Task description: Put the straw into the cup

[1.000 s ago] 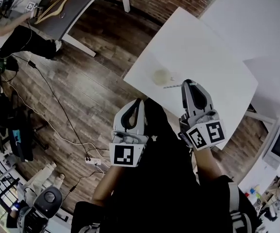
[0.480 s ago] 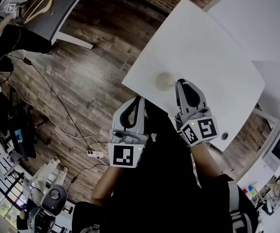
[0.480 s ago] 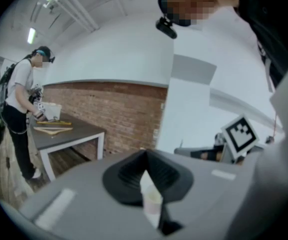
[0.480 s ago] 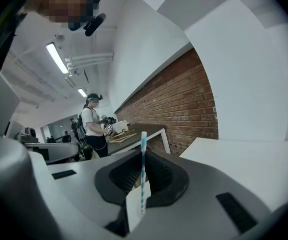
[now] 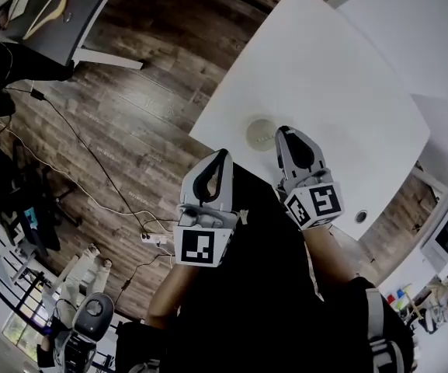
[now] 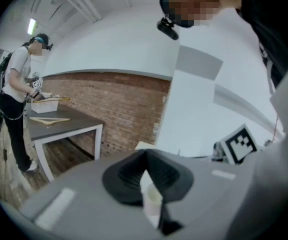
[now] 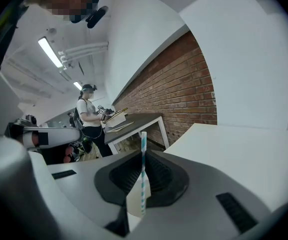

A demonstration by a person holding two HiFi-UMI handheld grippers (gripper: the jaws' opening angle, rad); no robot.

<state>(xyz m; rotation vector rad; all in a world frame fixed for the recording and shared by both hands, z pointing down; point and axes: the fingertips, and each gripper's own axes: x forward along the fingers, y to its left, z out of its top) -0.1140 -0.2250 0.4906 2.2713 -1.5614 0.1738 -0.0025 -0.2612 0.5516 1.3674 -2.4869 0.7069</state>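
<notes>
Head view: shows the right hand-held gripper (image 5: 284, 133) at the near edge of the white table (image 5: 340, 76), its tip just beside the cup (image 5: 260, 134). No longer shows the straw (image 7: 143, 166) lying on the table next to the cup, where it lay a second ago under that same tip. Puts the left hand-held gripper (image 5: 221, 158) off the table's edge, near the cup but apart from it, roughly where it hung before.

Left gripper view: shows that hand-held gripper's jaws brought together with nothing between them. Looks out past them at a brick wall (image 6: 119, 104) and takes no part in the work yet.

Right gripper view: accounts for the missing straw. Shows the jaws clenched on the teal-and-white striped straw, upright between them, upper end clear above the jaw tips. Looks across a bare stretch of table toward more brick and does not take in the cup.

Reads, then, as the pick-up done and the insertion left to do, with the cup on the table without a straw. Probably calls for carrying the straw over the cup's mouth, pointing its lower end down, and only then letting go. Risks nudging the light cup, given how close the tip sits.
</notes>
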